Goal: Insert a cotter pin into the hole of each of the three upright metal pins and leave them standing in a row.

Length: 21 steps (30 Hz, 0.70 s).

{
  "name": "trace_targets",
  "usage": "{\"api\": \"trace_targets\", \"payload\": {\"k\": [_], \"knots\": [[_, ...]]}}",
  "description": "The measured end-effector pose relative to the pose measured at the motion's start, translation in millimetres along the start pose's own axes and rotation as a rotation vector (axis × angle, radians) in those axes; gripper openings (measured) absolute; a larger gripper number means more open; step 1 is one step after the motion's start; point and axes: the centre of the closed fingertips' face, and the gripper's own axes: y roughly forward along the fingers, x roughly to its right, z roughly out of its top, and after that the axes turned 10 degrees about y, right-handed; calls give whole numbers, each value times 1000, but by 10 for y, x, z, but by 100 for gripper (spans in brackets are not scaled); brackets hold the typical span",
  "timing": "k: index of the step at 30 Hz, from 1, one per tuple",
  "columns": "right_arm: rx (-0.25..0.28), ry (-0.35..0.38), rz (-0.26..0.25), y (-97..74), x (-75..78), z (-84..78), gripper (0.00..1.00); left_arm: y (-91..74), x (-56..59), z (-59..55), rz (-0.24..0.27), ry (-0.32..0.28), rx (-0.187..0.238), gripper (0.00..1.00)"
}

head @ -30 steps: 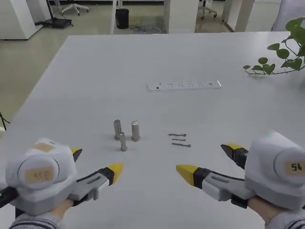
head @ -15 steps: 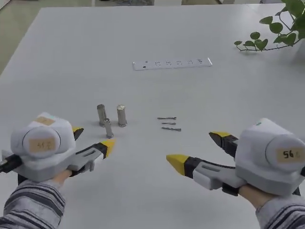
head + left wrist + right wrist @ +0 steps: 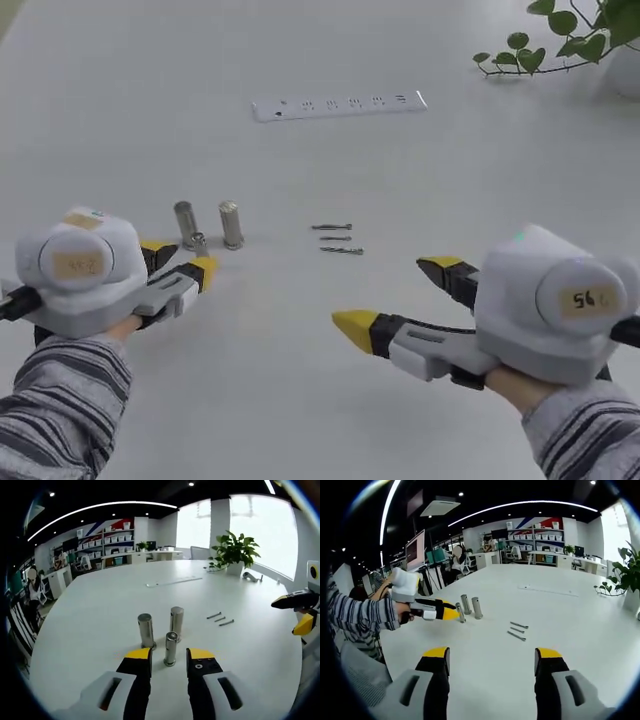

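A: Where do the three metal pins [image 3: 230, 224] stand?

B: Upright in a tight cluster on the desk [image 3: 300, 140], not in a row. The shortest pin [image 3: 170, 648] is just ahead of the left gripper [image 3: 178, 256], whose jaws are apart and line up either side of it, touching nothing.

A: And the cotter pins [image 3: 335, 238]?

B: Three, lying flat side by side, near the cluster on the right gripper's side. The right gripper [image 3: 392, 293] hovers short of them, jaws wide apart and empty.

A: How will they handle?

B: The metal pins look solid, stiff and smooth, and likely tip easily on their small bases. A hold low on the shaft seems safest, leaving the upper part free. The cotter pins are thin and light, awkward to lift off a flat top. Taking one by an end is probably best.
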Motion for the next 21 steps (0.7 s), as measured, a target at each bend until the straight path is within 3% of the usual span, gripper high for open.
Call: {"api": "trace_targets", "payload": {"k": [14, 21], "knots": [[-26, -34, 30, 77, -85, -26, 65, 161, 44, -73, -41, 2, -12, 6], [-36, -44, 27, 76, -77, -26, 64, 179, 27, -67, -36, 14, -9, 5]]}}
